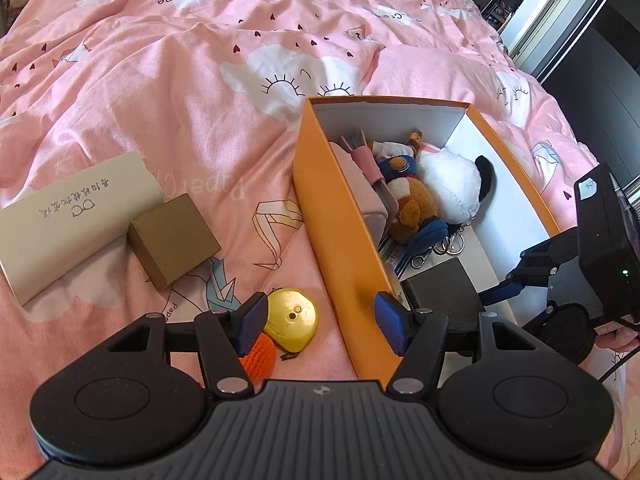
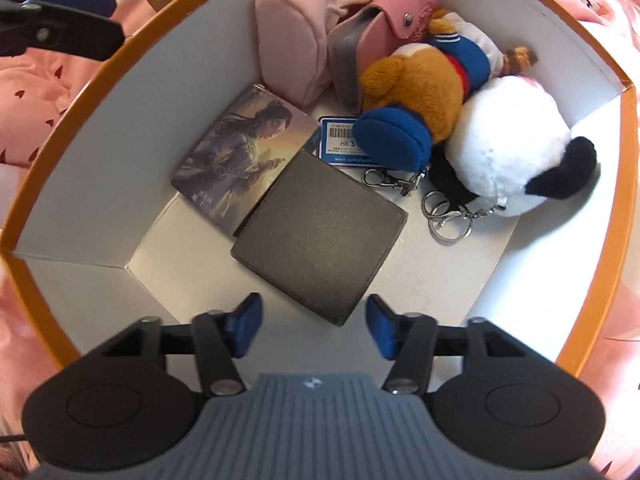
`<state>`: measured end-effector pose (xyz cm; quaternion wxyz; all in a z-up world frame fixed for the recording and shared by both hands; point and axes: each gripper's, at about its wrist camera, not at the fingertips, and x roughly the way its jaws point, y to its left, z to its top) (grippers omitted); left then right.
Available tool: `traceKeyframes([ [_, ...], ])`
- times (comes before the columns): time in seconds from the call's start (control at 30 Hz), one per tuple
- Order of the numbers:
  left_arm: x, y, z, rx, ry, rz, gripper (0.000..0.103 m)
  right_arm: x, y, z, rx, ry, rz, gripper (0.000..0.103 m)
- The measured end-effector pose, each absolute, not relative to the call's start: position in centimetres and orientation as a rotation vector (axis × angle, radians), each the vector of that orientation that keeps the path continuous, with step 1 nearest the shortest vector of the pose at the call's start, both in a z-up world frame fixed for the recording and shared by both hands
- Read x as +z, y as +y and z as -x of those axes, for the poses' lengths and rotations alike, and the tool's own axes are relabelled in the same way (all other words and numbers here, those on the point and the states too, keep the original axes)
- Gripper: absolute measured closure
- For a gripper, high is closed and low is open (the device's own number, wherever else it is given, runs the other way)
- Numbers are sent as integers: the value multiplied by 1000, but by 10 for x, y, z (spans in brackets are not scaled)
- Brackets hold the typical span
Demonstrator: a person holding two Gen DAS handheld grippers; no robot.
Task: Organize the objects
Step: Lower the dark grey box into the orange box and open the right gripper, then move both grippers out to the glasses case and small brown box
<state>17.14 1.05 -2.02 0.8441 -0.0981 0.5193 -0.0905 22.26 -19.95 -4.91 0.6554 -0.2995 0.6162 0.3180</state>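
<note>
An orange box (image 1: pixel 340 216) with white inside (image 2: pixel 460 280) stands on the pink bed. In it lie a dark grey flat box (image 2: pixel 318 232), a picture card box (image 2: pixel 240 156), a pink pouch (image 2: pixel 296 40), a pink wallet (image 2: pixel 384 28), a brown plush bear (image 2: pixel 424 80) and a white plush panda (image 2: pixel 508 152) with key rings. My right gripper (image 2: pixel 314 326) is open and empty just above the grey box; it also shows in the left wrist view (image 1: pixel 516 276). My left gripper (image 1: pixel 320 322) is open and empty, over the box's left wall, beside a yellow tape measure (image 1: pixel 294 318) and an orange knitted piece (image 1: pixel 260 358).
On the pink quilt (image 1: pixel 180 80) left of the box lie a small brown cardboard box (image 1: pixel 174 240) and a cream glasses case (image 1: pixel 76 216). A price tag card (image 2: pixel 340 140) lies under the bear. Dark furniture and a doorway stand at the far right.
</note>
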Motion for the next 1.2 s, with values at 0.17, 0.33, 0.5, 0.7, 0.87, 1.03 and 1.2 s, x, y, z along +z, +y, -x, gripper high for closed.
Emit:
traceKeyframes([
  [0.17, -22, 15, -171, -179, 1102, 212, 31, -51, -198, -232, 679, 1403, 627, 54],
  [0.33, -25, 17, -171, -181, 1107, 219, 31, -50, -195, -239, 640, 1384, 592, 56],
  [0.5, -26, 17, -171, -182, 1109, 220, 31, -51, -188, -236, 661, 1361, 647, 56],
  [0.7, -23, 22, -169, -195, 1097, 218, 31, -45, -189, -236, 660, 1354, 644, 52],
  [0.87, -12, 30, -165, -204, 1073, 210, 31, -19, -189, -227, 644, 1297, 603, 51],
  [1.03, 11, 43, -154, -225, 998, 189, 32, 26, -177, -210, 665, 1149, 517, 51],
  [1.2, 26, 56, -141, -230, 944, 138, 35, 61, -156, -197, 759, 1007, 470, 47],
])
